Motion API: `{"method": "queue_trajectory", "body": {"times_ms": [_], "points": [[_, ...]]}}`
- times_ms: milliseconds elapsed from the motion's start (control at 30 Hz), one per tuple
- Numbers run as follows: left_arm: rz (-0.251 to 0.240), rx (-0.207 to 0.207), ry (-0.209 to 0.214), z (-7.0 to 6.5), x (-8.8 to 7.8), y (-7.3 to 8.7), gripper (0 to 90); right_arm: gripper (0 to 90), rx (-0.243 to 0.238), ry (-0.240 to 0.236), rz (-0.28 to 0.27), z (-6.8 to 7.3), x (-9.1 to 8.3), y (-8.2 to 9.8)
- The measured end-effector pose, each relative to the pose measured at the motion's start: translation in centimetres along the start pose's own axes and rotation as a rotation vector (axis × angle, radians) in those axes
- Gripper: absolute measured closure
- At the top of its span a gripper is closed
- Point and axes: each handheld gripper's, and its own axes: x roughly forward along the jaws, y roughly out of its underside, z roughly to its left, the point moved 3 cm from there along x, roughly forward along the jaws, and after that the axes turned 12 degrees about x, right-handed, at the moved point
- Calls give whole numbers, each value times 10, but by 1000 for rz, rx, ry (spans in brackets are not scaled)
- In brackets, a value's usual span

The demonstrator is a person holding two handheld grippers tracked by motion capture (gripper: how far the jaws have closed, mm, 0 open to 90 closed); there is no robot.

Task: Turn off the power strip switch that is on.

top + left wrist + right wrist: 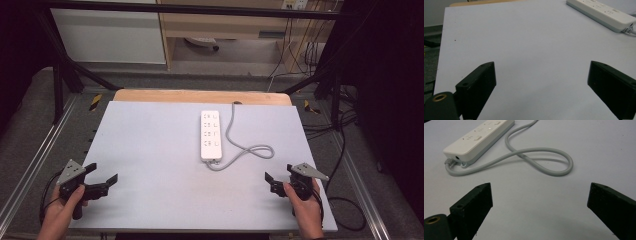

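Observation:
A white power strip (pixel 210 135) lies lengthwise in the middle of the pale grey table top (pixel 150 150); it also shows in the left gripper view (pixel 601 12) and the right gripper view (pixel 479 138). Its grey cable (pixel 250 150) leaves the near end, loops to the right and runs to the far edge; the loop (pixel 541 160) lies ahead of the right gripper. My left gripper (pixel 103 175) is held at the near left, open and holding nothing (pixel 541 82). At the near right my right gripper (pixel 278 178) is open too, nothing between its jaws (pixel 540 205).
A wooden board edge (pixel 200 95) shows behind the table top. Black frame bars (pixel 65 70) and loose cables (pixel 340 150) lie around the table on the floor. A cabinet (pixel 220 30) stands at the back.

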Motion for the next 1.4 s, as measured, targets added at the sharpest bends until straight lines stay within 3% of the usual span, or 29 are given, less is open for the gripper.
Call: {"method": "queue_trajectory", "body": {"times_ms": [300, 533, 700, 833, 1000, 1400], "points": [[-4, -11, 6, -1, 1, -2, 76, 71, -4, -18, 16, 2, 2, -1], [-17, -28, 41, -3, 5, -4, 77, 56, -28, -63, -7, 12, 4, -6], [-40, -33, 57, -5, 15, -12, 78, 65, -56, -51, -23, 16, 7, -11], [-42, -27, 55, -4, 21, -15, 81, 68, -47, -58, -39, 20, 9, -17], [-44, -47, 60, -3, 24, -15, 81, 55, -42, -81, -27, 27, 14, -26], [-19, -44, 60, -5, 19, -8, 65, 32, -35, -99, 17, 45, 38, -40]]}}
